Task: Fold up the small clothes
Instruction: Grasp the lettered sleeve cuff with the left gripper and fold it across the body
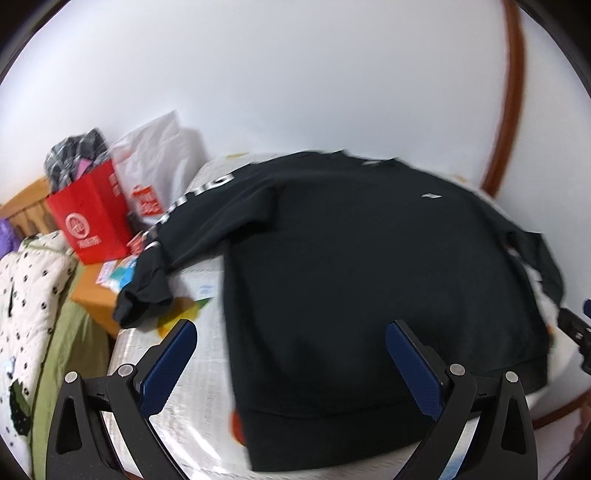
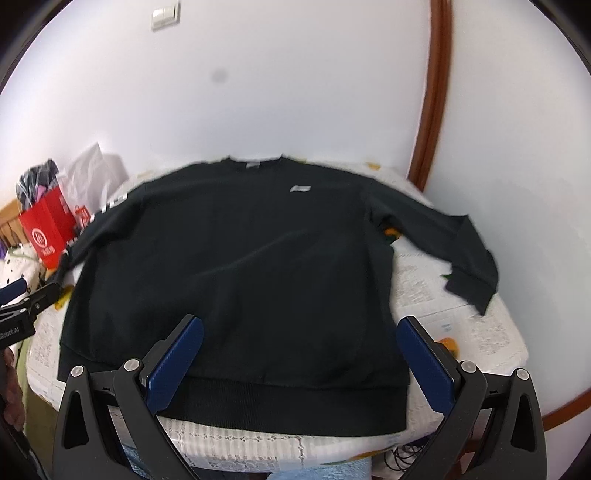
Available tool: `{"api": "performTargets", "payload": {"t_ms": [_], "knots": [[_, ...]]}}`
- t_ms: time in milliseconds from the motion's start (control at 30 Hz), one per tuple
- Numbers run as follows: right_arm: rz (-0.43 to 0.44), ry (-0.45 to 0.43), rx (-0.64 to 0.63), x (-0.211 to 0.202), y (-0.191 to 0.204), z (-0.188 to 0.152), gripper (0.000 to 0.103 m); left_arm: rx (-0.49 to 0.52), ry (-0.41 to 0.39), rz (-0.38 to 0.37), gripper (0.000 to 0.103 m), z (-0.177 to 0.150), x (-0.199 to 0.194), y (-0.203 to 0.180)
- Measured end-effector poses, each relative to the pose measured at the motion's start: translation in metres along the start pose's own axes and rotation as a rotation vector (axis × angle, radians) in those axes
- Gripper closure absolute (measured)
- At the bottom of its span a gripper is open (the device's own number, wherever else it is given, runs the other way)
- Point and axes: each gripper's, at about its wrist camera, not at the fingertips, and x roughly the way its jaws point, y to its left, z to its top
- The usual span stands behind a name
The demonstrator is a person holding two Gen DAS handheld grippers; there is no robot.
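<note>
Folding has not begun, by the look of things: the black sweatshirt [image 2: 236, 266] lies face up and spread flat on the cloth-covered table [image 2: 461, 325], collar toward the wall, hem band toward the near edge, both sleeves out to the sides with no crease turned in. Everything is left to do, likely the sleeves inward first and then the body over itself. The left gripper [image 1: 291, 343] hangs over the lower left part of the garment with its blue pads spread wide and nothing between them; the right gripper [image 2: 301, 339] hovers above the hem, equally wide and empty. The left wrist view shows what the right one barely catches: the lettered sleeve [image 1: 177, 229] running off the table's left edge with its cuff drooping toward a wooden stand, the red paper bag [image 1: 92, 218] stuffed with dark clothing, a white plastic bag [image 1: 159, 155] behind it, and a spotted quilt [image 1: 33, 266] at far left. The right wrist view alone gives the other sleeve [image 2: 454, 251] in full, bent down on the table with its cuff near the right edge, plus a wall switch [image 2: 166, 14] and the whole hem line. Both views are somewhat blurred.
</note>
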Motion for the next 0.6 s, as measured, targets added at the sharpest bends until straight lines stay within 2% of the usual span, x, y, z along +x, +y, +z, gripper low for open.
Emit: {"api": "performTargets", "payload": {"t_ms": [133, 467, 600], "knots": [[0.027, 0.046, -0.036, 0.033, 0.014, -0.003, 0.001, -0.044, 0.014, 0.068, 0.001, -0.007, 0.026, 0.036], [0.050, 0.106, -0.121, 0.088, 0.050, -0.004, 0.001, -0.127, -0.020, 0.095, 0.001, -0.011, 0.066, 0.102], [0.055, 0.132, -0.129, 0.103, 0.059, -0.001, 0.001, -0.129, 0.005, 0.129, 0.001, -0.008, 0.087, 0.117]]}}
